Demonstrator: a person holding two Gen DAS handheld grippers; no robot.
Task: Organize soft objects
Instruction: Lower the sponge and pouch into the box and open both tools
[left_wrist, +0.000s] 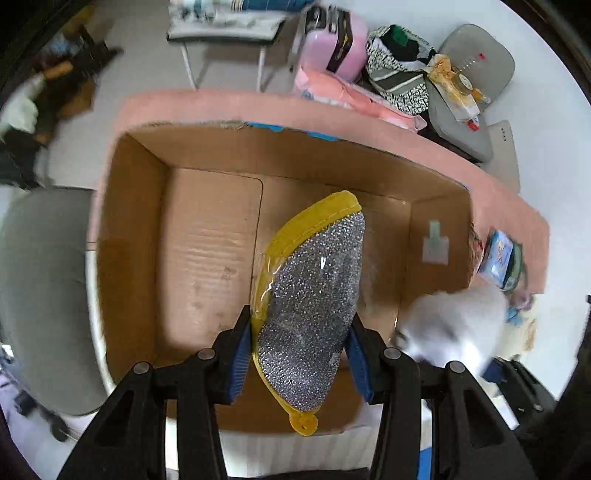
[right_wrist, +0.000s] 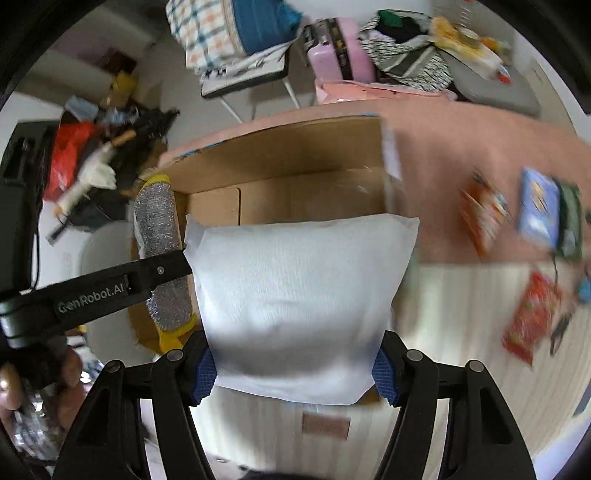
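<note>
The left gripper has its blue fingers pressed against both sides of a silver scouring mitt with yellow trim, held above the open cardboard box. The right gripper clamps a white pillow between its fingers, at the box's near edge. Only the right wrist view shows the snack packets on the worktop and the left tool reaching in from the side.
</note>
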